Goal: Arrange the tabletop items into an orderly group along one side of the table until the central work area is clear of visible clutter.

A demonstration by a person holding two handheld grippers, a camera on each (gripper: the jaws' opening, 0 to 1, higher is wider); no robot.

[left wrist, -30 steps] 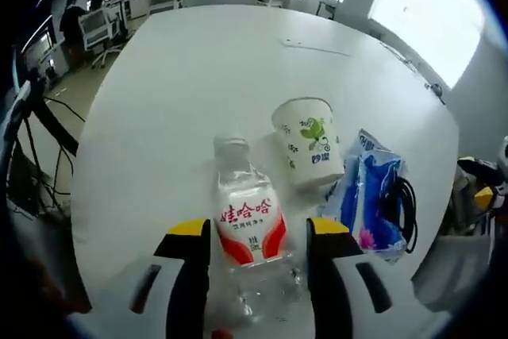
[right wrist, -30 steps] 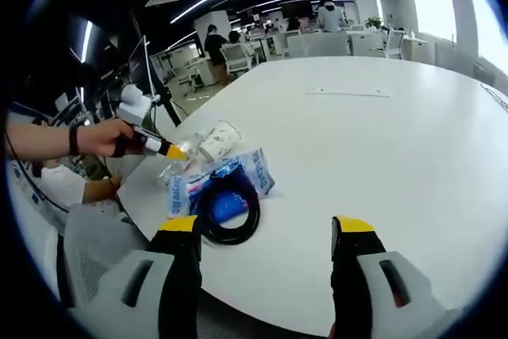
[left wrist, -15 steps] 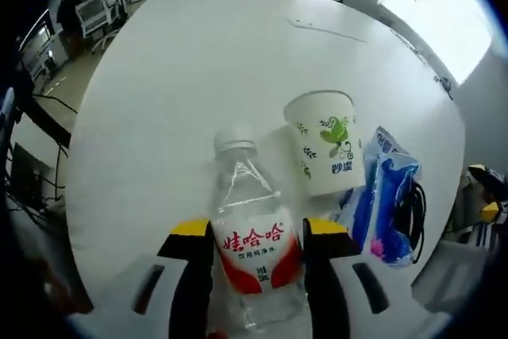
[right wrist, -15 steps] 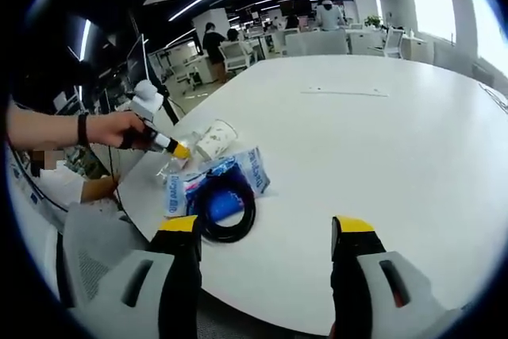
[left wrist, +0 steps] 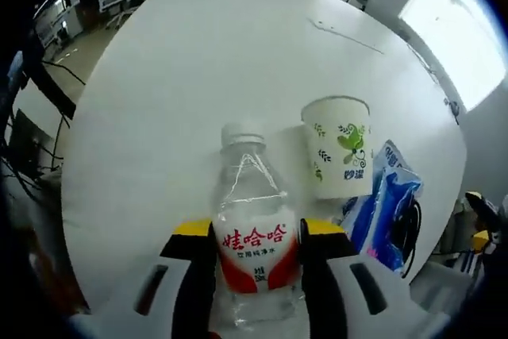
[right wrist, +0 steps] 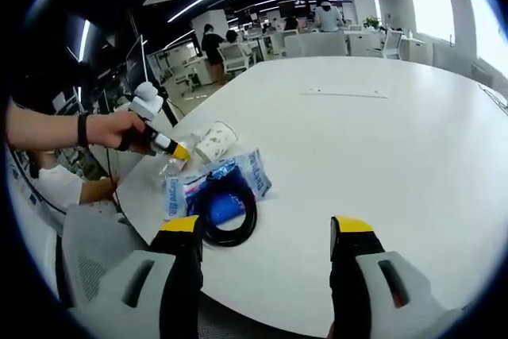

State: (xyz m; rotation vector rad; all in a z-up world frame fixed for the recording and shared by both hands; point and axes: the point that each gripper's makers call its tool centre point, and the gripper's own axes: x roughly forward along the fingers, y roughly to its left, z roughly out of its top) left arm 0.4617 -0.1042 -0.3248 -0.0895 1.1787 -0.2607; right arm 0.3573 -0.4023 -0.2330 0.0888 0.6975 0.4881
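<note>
In the left gripper view, the left gripper (left wrist: 257, 236) has its jaws clamped on the labelled body of a clear water bottle (left wrist: 252, 236) at 6 o'clock. Just beyond, at 2 o'clock from the bottle, stands a paper cup (left wrist: 340, 156), with a blue packet (left wrist: 387, 212) and black cable (left wrist: 411, 220) beside it on the white table (left wrist: 198, 61). The right gripper (right wrist: 266, 236) hangs wide open, holding nothing.

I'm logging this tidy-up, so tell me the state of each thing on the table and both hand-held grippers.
Clear plastic water bottle with red label: capped, upright, gripped.
White paper cup with green leaf print: upside down.
Blue and white plastic packet: lying flat.
Black coiled cable: coiled on packet.
Left hand-held gripper: shut on bottle.
Right hand-held gripper: open, empty.
</note>
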